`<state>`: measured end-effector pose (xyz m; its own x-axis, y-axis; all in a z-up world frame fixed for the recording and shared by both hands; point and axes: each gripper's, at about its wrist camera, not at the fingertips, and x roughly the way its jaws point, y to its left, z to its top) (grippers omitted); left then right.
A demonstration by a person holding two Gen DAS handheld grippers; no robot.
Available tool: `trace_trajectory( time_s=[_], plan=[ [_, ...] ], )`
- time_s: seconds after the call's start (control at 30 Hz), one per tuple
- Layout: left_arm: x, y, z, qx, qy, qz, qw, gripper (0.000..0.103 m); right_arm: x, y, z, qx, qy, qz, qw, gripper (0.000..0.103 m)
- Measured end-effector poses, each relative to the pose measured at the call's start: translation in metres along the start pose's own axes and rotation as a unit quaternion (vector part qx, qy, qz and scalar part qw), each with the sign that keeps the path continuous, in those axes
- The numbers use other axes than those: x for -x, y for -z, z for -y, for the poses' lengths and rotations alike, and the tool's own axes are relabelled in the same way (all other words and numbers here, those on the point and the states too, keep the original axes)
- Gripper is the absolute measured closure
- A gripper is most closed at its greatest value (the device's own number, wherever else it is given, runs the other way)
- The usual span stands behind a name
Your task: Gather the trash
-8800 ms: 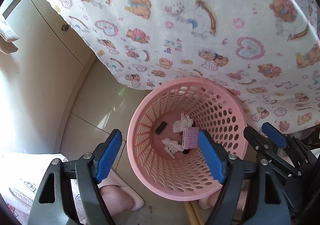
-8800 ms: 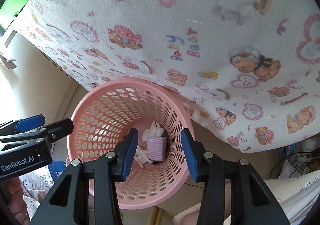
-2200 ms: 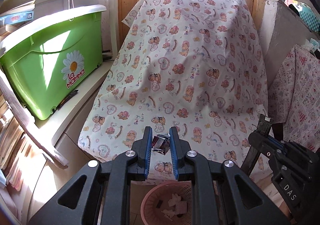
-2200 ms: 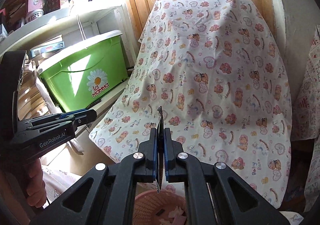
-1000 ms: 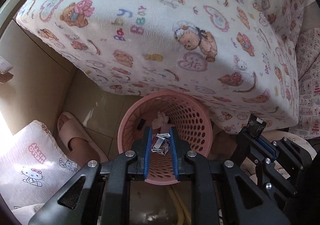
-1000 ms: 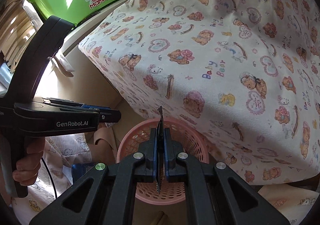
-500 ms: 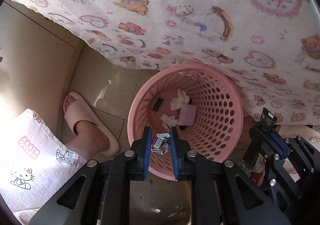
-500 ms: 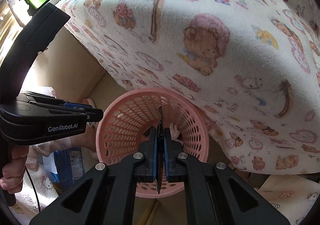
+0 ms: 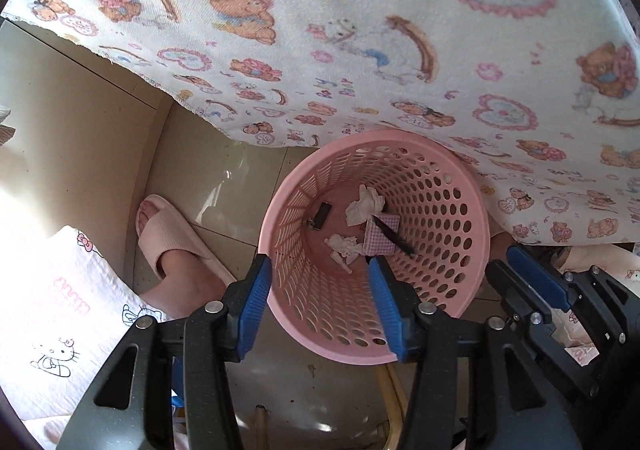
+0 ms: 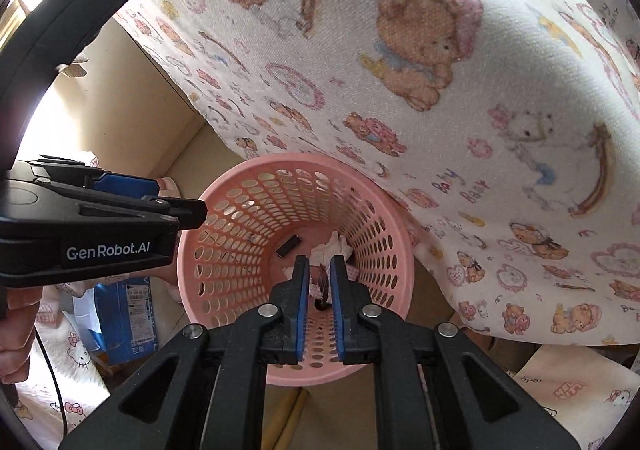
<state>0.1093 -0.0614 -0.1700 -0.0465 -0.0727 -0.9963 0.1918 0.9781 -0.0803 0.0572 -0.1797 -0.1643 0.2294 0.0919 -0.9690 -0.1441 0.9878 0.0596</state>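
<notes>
Two sets of fingers hung over the pink basket (image 9: 472, 250): left fingers (image 9: 320, 308) just spread, empty; right fingers (image 10: 320, 304) just parting, a thin dark scrap (image 10: 322, 282) between them. Trash lay straight below.

Left gripper body (image 10: 102, 223): "GenRobot.AI" in white letters, on the black side.
Printed cloth (image 10: 460, 185): "Baby Bear", blue and purple letters, tilted, beside the bears; the same words repeat on the cloth (image 9: 336, 87) in the left wrist view.
Blue box (image 10: 126, 314): a white label, too small to read.
</notes>
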Motion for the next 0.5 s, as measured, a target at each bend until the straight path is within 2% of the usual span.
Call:
trace_trajectory(
  time_s=[0.13,0.33,0.5],
  plan=[
    [0.01,0.001,-0.001,0.001,0.003,0.011,0.9999,0.051,0.005,0.0,0.004,-0.005,0.004,0.014,1.0,0.069],
    [0.035,0.001,-0.002,0.0,-0.002,0.053,0.9986,0.049,0.024,-0.005,0.01,-0.029,-0.007,0.035,0.999,0.069],
    [0.067,0.001,0.002,-0.01,-0.021,0.116,0.993,0.049,0.056,-0.009,0.011,-0.038,-0.017,0.078,0.996,0.067]
  ],
)
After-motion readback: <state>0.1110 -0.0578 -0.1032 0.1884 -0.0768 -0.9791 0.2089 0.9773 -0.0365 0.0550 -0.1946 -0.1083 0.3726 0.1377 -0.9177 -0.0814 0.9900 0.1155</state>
